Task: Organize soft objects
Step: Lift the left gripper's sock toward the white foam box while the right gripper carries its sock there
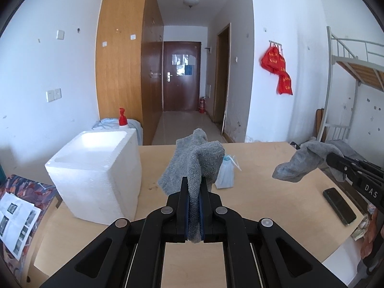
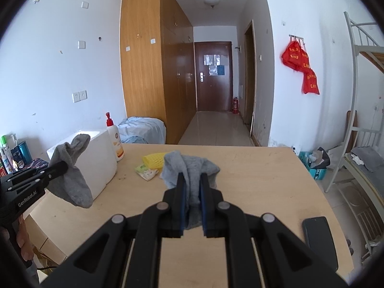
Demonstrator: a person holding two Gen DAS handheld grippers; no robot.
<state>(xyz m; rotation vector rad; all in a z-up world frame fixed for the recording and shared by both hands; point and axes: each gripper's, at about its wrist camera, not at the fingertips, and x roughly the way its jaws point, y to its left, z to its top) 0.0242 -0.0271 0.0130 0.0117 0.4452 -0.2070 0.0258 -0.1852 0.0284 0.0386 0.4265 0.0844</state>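
Both grippers are up off the counter (image 1: 264, 158) with a grey sock apiece. The left gripper (image 1: 194, 187) has its fingers pinched narrow on the left sock (image 1: 204, 158), which bunches above the tips and flops toward eleven o'clock. Over in the right wrist view, the right gripper (image 2: 192, 184) has its fingers clamped just as tight on the right sock (image 2: 189, 165), cloth mounded above the tips. Each camera catches the other hand too: the right sock dangles at three o'clock in the left view, the left sock hangs at nine o'clock in the right view, just in front of the white foam box (image 1: 96, 168). That open box, at nine o'clock from the left gripper, looks the likely home for soft things, though that is a guess. A blue face mask (image 1: 225, 175) stands on the counter just behind the left sock, and a yellow mesh piece (image 2: 153, 159) and a small printed packet (image 2: 146, 172) lie at eleven o'clock from the right gripper, still to be sorted. To do this step well: keep both grips firm, carry the socks high enough that the dangling toes clear the box rim, and go one hand at a time so the grippers don't collide. Mind the pump bottle (image 2: 115, 141) standing close against the box, and the dark phone (image 1: 339, 206) near the counter's right edge.
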